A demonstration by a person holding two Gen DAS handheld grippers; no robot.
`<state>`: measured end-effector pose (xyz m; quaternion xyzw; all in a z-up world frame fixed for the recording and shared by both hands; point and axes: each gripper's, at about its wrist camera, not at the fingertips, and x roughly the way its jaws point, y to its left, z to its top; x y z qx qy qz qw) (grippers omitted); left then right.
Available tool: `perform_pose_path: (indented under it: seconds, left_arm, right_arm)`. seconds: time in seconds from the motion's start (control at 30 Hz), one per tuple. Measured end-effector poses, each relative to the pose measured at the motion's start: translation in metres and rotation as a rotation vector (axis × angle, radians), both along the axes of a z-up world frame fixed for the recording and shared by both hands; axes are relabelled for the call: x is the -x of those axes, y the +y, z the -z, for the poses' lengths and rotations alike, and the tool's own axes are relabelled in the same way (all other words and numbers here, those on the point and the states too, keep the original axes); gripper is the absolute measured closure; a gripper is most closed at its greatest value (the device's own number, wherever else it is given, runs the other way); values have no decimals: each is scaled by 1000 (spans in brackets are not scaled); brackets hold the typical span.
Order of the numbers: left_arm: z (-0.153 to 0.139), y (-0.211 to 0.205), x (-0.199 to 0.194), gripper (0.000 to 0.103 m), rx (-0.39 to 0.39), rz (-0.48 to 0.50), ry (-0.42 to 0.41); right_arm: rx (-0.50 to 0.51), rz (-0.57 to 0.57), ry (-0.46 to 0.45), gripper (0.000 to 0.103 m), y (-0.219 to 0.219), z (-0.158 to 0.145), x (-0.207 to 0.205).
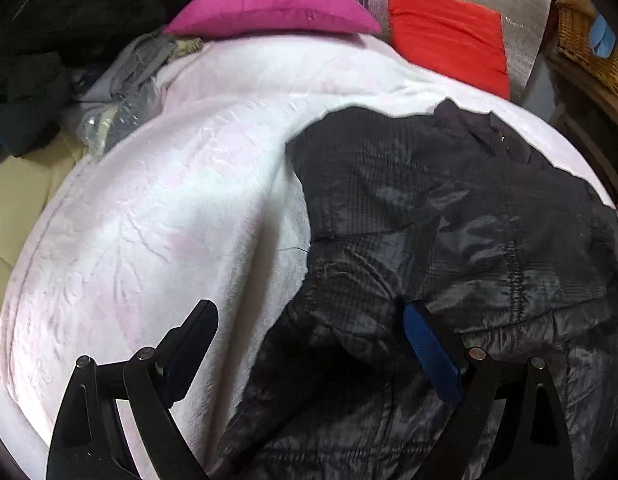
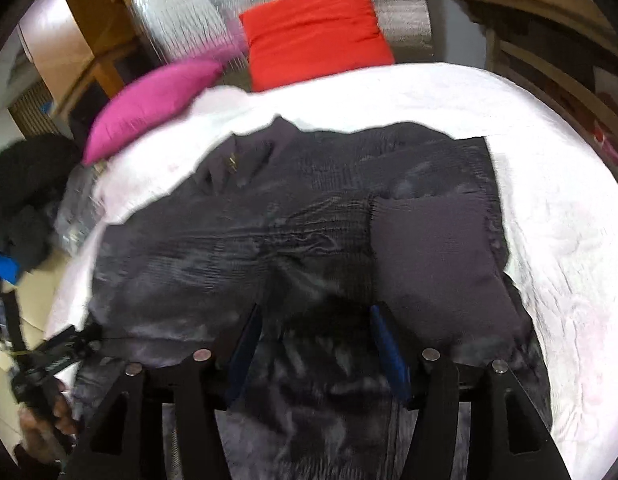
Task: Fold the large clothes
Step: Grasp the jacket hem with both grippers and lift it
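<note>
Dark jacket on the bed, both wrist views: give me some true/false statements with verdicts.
1. The dark jacket lies on a white blanket. True.
2. The red cushion lies on top of the jacket. False: it sits beyond the jacket at the head of the bed, apart from it.
3. The left gripper has its jaws spread, nothing pinched between them. True.
4. The pink pillow is green. False: it is magenta pink.
5. The right gripper is clamped shut on a sleeve. False: its jaws stand apart over the jacket fabric, pads not pressing on it.
</note>
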<state>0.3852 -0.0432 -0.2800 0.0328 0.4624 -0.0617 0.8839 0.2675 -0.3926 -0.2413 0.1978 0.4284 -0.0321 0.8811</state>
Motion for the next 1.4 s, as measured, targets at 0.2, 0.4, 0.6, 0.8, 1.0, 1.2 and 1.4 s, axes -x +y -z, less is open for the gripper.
perform_pose_path:
  seconds: [0.2,0.4,0.6,0.8,1.0,1.2,1.4]
  left_arm:
    - [-16,30,30,8,6,-25,-33]
    - [-17,66,71,8,4,-55,-55]
    - [1,90,133,8,93,-65,-9]
    - [7,91,193,8,122,15,-32]
    - [14,85,219,12,182,139,-11]
    - [26,85,217,47,261,138,64]
    - [33,90,212,37,320,107,119]
  right_arm:
    - [-69,84,-67,43,-32,-11,66]
    - [-135,180,-77,43,-70,-5,146]
    - [-243,267,-79,43,-96,9,209]
    - [-287,247,-63,37,-87,15,246]
    - [-310,189,14,37,-70,32,266]
    - [-308,144,90,37,-56,47,259]
    - [-220,86,149,35,-31,58,249]
